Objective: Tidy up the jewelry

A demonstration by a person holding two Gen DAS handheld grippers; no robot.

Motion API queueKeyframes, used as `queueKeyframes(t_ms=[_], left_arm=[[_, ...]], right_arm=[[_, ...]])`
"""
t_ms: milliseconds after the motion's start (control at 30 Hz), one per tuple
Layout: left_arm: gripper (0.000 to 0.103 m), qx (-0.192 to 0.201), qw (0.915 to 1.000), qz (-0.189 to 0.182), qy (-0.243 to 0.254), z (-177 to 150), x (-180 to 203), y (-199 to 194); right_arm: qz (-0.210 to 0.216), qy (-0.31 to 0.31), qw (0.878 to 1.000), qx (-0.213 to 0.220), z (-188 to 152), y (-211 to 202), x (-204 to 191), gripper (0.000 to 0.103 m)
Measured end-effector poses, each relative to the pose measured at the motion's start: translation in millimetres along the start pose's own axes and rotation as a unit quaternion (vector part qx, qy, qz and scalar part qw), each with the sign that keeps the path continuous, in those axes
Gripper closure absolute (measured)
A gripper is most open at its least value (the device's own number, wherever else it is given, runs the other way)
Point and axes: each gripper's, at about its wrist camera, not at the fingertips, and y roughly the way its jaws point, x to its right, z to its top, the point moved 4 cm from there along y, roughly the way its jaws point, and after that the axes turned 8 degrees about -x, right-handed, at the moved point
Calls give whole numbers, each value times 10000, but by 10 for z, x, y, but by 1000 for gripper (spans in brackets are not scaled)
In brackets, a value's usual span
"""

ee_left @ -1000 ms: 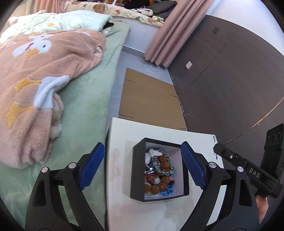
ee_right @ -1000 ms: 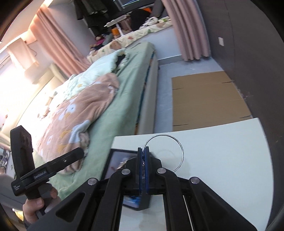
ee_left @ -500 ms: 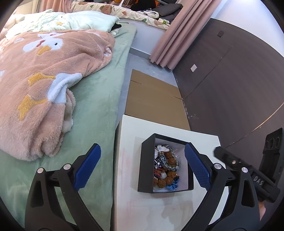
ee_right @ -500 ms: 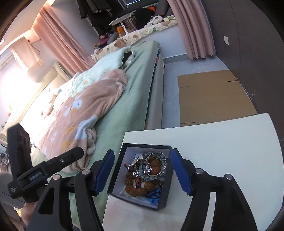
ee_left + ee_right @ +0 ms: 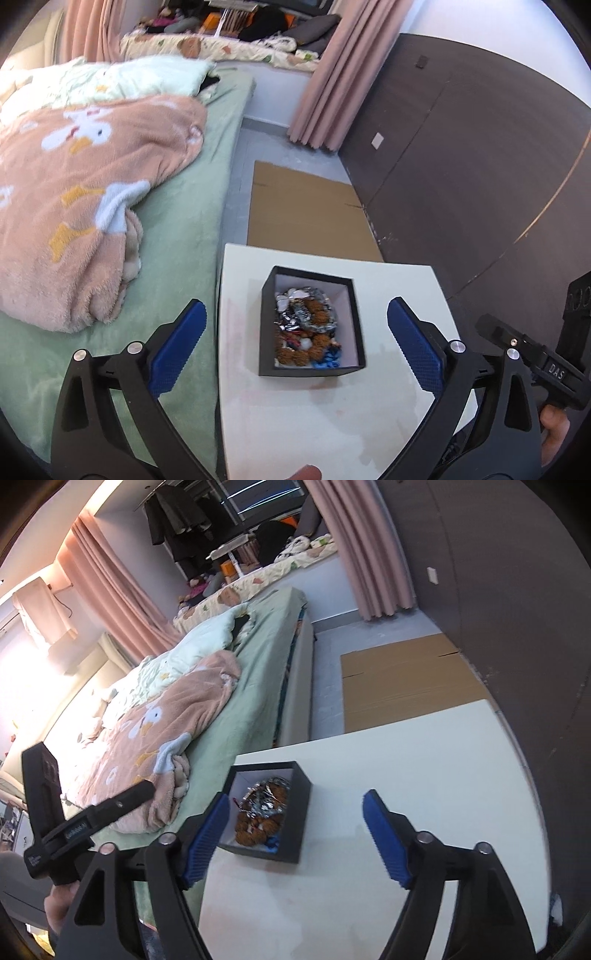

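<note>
**A:** Where's the jewelry sitting?

**B:** Heaped in the black box (image 5: pixel 312 325), which stands on the white desk (image 5: pixel 332 413) ahead of the left tongs (image 5: pixel 295 343), between the lines of its two blue pads. Seen from the right tongs (image 5: pixel 295 834), the box lies just beyond the left-hand pad, off to that side rather than centred.

**A:** And the tongs themselves?

**B:** Both spread wide, nothing held in either.

**A:** How would that pile handle?

**B:** My guess: light, but awkward. The brown beaded strands (image 5: pixel 306 350) look round and bumpy, likely to roll or slip out of a flat pinch. The silvery chain (image 5: pixel 303 314) looks limp and tangled with them, so lifting one piece may drag others along. Small blue pieces (image 5: pixel 327 363) sit at the corner nearest the left tongs; too small to tell what they are.

**A:** Where to grip?

**B:** I'd pinch a strand across its thickness where it arches above the heap, not deep against the box wall. The box itself looks stiff and light; it could slide on the smooth desk if nudged.

**A:** Any writing?

**B:** "DAS" on the right tool's body, seen to the right of the left tongs. A label on the left tool is too blurred to read.
</note>
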Motion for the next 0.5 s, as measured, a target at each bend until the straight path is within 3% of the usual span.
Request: queueKeyframes(t_ms=[133,367,500], left_arm=[[5,99,9997,43,198,-86,181,-162],[5,308,9974,331,569,-329,419,-344],[5,482,9952,262,805,-456,518,-394]], right_arm=[[-212,-26,9992,335,-40,-334,71,7],[-515,-134,9973,506,-243,-607,98,8],[-569,-38,9972,488,-432,-657,187,8]])
